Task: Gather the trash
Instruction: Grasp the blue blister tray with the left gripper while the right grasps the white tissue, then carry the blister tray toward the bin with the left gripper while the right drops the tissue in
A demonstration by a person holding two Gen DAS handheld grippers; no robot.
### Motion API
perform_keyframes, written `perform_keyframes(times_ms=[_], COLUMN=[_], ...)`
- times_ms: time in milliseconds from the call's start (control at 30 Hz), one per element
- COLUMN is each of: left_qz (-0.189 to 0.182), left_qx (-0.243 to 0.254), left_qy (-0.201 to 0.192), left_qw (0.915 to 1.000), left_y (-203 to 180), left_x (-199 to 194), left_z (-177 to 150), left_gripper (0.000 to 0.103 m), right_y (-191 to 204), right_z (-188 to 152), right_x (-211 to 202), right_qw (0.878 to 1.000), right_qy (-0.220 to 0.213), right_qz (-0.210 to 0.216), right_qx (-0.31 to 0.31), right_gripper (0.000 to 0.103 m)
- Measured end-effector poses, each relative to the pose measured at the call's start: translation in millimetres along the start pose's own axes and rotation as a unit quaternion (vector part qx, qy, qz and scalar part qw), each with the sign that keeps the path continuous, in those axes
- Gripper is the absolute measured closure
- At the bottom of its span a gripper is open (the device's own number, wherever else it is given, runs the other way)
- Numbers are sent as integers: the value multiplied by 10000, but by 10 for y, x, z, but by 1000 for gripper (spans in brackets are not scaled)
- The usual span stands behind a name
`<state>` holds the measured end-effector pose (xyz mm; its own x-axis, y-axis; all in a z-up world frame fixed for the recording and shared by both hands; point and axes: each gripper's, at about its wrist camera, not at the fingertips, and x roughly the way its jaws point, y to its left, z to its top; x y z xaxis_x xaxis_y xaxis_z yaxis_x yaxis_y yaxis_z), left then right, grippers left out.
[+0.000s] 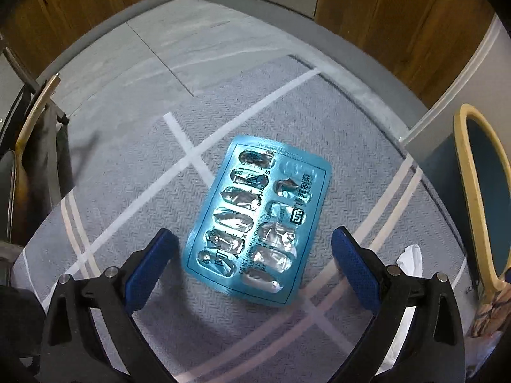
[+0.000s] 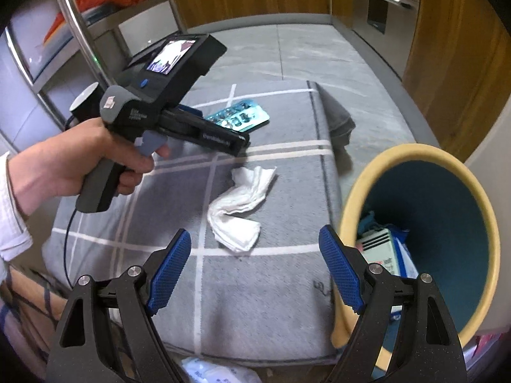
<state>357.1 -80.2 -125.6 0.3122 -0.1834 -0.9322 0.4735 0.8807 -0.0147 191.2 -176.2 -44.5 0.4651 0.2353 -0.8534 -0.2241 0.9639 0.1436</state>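
Gray rug w/ white lines is lying on the floor, and trash is sitting on it. An empty blue pill pack is lying flat right in front of the left gripper, whose jaws are spread wide w/ nothing in them. Its long side is running away from the gripper, tilted a bit right. The right gripper is also wide open, nearer the white tissue & the yellow bin.
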Motion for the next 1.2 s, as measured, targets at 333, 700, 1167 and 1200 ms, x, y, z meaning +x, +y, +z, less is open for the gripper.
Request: perform_keyframes(times_ms=[333,700,1167,1200], left_qz=[9,-75,-47,-40], left_qx=[-339,-1447,-1635,-1613], left_qy=[-71,-284,-988,-1024], left_qw=[9994,9890,9816,9816], left_y=[171,503,179,138], left_x=[-197,-815,-1545,-1588], left_z=[-178,-383,-486,-492], left_gripper=[32,32,32,32], right_y=[158,269,213,202], right_z=[142,193,115,108], right_x=[444,822,558,508], right_qw=[9996,9981,9994,9995], right_qy=[273,576,306,253], right_qz=[5,-140,115,138], right_qx=[-64,-145,-145,-128], right_gripper=[25,48,81,82])
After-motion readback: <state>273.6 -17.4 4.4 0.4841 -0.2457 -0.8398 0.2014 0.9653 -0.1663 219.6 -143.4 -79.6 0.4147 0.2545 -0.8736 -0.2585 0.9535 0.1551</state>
